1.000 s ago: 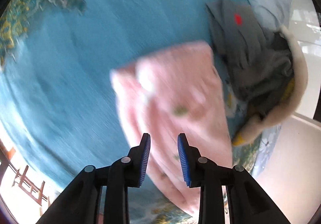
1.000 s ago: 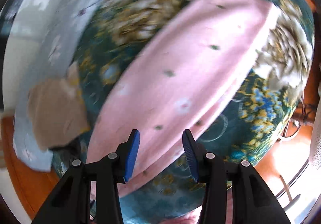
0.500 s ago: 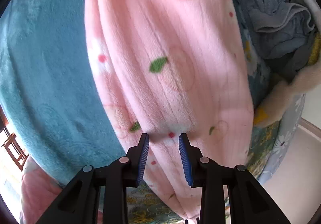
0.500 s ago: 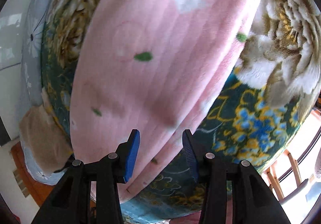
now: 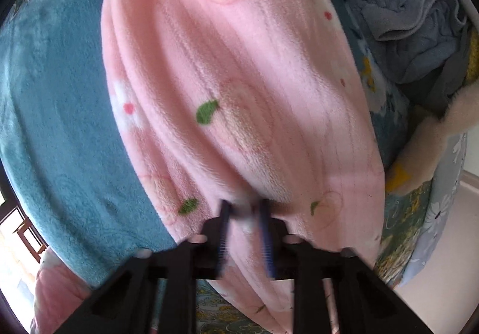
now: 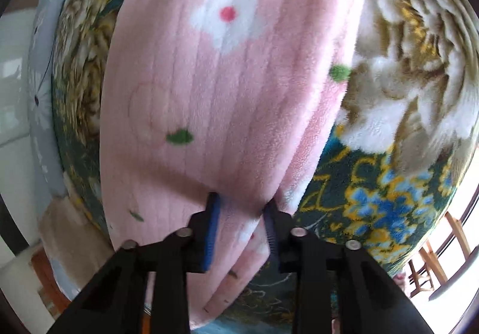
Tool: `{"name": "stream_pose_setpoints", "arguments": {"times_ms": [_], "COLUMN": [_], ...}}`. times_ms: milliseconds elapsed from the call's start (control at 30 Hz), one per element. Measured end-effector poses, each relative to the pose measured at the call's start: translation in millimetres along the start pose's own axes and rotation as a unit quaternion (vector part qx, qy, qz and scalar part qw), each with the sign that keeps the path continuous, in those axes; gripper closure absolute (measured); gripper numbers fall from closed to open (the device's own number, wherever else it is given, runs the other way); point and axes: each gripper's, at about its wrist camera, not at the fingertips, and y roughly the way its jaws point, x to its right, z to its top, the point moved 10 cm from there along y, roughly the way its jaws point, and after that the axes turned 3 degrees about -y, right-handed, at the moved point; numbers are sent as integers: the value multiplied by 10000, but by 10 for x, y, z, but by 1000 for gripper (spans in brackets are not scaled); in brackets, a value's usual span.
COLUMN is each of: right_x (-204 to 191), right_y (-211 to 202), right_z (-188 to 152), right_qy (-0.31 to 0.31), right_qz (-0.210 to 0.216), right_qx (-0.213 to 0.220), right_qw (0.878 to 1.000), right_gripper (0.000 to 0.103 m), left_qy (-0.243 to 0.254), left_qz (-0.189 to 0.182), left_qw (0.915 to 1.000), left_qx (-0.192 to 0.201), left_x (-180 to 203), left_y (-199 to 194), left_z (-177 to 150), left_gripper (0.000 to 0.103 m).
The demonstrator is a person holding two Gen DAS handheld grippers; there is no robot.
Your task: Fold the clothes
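A pink fleece garment [image 5: 239,88] with white flowers and green leaves lies lengthwise on a bed. My left gripper [image 5: 244,209] is pressed into its near edge, fingers narrowing with a fold of fleece between them. In the right wrist view the same garment [image 6: 215,88] runs away from me over a floral blanket [image 6: 404,64]. My right gripper [image 6: 241,205] also presses into the garment's near edge, fingers apart with fleece bunched between them.
A teal blanket [image 5: 54,100] lies left of the garment. A heap of grey clothes [image 5: 419,34] and a cream plush item [image 5: 434,136] sit to the right. A beige cloth [image 6: 63,232] hangs at the bed's edge. Wooden chairs [image 6: 434,256] stand beyond the bed.
Both grippers have come down onto the near edge of the pink garment. The left fingers have closed in somewhat around a fold; the right fingers now straddle bunched fleece.
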Motion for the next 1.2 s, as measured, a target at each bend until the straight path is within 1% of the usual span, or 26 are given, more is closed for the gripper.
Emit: {"name": "stream_pose_setpoints", "arguments": {"times_ms": [33, 67, 167, 233, 300, 367, 400, 433, 467, 533, 600, 633, 733, 867, 900, 967, 1100, 1200], "right_x": [-24, -53, -143, -218, -331, -389, -350, -302, -255, -79, 2, 37, 14, 71, 86, 125, 192, 217], "right_y": [-7, -26, -89, -188, -379, -558, -559, -544, -529, -383, -263, -205, -248, -304, -317, -262, -188, -150], "right_z": [-8, -19, -54, -70, -98, -122, -114, -103, -92, -85, -36, -9, 7, 12, 13, -11, -5, 14], "right_qy": [-12, -68, -264, -402, -629, -875, -928, -962, -995, -960, -925, -908, -1090, -1056, -1044, -1064, -1005, -1022], "right_qz": [23, 13, -37, 22, 180, 285, 220, 136, 52, -291, -455, -528, -547, -491, -476, -577, -647, -709], "right_qx": [15, 26, 57, 121, 262, 362, 351, 333, 315, 166, 86, 50, 75, 110, 119, 81, 47, 43], "right_qw": [10000, 10000, 9996, 9991, 9975, 9951, 9948, 9947, 9945, 9948, 9946, 9945, 9925, 9931, 9933, 9926, 9928, 9922], "right_gripper": [94, 96, 99, 99, 100, 100, 100, 100, 100, 100, 100, 100, 100, 100, 100, 100, 100, 100], "left_qy": [52, 117, 301, 672, 1090, 1296, 1351, 1328, 1224, 1041, 1145, 1220, 1294, 1193, 1174, 1139, 1211, 1066], "left_qz": [0, 2, -26, -163, -276, -283, -212, -125, -19, 303, 686, 739, 636, 599, 630, 713, 922, 1032], "left_qw": [10000, 9999, 9994, 9972, 9930, 9906, 9903, 9909, 9923, 9941, 9910, 9897, 9895, 9909, 9910, 9908, 9882, 9888], "left_qx": [24, 57, 170, 271, 357, 318, 232, 191, 169, 83, 80, 99, 126, 155, 157, 153, 177, 145], "left_x": [14, 31, 108, 217, 301, 324, 245, 147, 94, 65, -20, -20, 13, -57, -84, -133, -140, -151], "left_y": [-28, -62, -224, -416, -617, -672, -660, -628, -517, -182, -5, 15, -33, -95, -94, -64, 29, 130], "left_z": [3, 10, 2, -52, -126, -172, -180, -136, -84, -32, -19, -18, -22, -50, -54, -37, 38, 99], "left_gripper": [97, 98, 100, 100, 100, 100, 100, 100, 100, 100, 100, 100, 100, 100, 100, 100, 100, 100]}}
